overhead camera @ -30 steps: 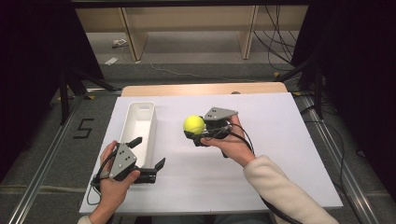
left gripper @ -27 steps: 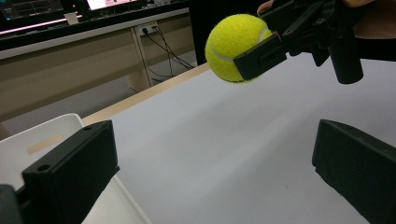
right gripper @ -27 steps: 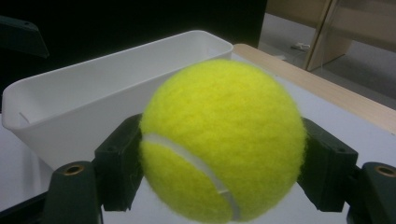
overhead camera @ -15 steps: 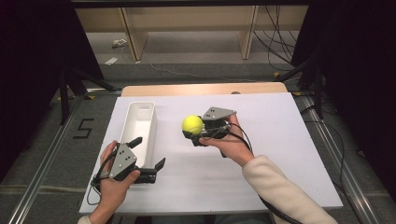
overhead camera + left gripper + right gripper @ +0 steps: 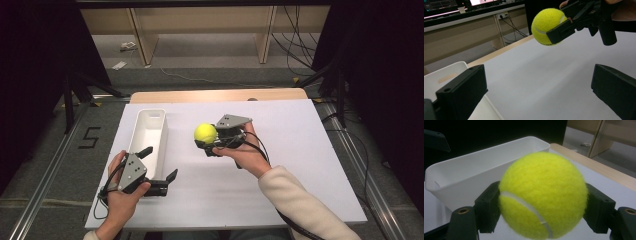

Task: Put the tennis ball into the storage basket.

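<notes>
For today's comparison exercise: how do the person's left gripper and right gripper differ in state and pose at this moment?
The right gripper is shut on the fuzzy yellow tennis ball; the left gripper stands open and holds nothing. The right gripper hangs above the middle of the white table sheet; the left gripper sits low, beside the near end of the long white plastic tray. Both have two black jaws and a grey three-cornered plate on top.

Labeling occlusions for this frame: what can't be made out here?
- Bin floor: right gripper view, hidden by its own near wall and the ball.
- Ball's far side: left gripper view, covered by the right gripper.
- Left gripper: its own view, both jaws cut off by the bottom edge.
- Small scraps on the floor: high view, too small to identify.
</notes>
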### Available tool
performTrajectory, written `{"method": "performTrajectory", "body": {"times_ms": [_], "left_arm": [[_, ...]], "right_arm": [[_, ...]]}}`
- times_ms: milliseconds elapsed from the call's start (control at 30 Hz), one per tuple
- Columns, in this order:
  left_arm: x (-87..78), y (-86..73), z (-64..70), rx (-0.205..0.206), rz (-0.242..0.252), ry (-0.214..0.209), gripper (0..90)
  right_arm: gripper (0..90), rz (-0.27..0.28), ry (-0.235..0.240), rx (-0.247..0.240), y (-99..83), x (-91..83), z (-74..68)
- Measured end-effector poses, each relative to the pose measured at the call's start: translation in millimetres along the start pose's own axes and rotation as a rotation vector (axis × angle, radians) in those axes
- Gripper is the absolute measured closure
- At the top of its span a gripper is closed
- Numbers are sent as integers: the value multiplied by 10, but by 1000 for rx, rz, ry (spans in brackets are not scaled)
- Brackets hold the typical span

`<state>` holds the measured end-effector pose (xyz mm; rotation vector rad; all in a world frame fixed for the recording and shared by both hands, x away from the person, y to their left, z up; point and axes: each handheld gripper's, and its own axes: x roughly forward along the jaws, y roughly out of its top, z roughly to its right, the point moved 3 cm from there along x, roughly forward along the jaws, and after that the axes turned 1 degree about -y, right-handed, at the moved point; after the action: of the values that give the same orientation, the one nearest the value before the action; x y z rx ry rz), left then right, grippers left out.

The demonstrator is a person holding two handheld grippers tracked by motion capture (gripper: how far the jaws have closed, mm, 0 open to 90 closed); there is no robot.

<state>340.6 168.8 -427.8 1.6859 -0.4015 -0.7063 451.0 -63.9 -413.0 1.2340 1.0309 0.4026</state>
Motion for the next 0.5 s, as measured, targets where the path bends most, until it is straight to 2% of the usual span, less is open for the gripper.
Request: {"method": "performTrajectory", "body": {"times_ms": [500], "left_arm": [[-6,4,-3,-2,4,1,0]], "right_arm": [[268,1,2,-15,36,40,-20]]}}
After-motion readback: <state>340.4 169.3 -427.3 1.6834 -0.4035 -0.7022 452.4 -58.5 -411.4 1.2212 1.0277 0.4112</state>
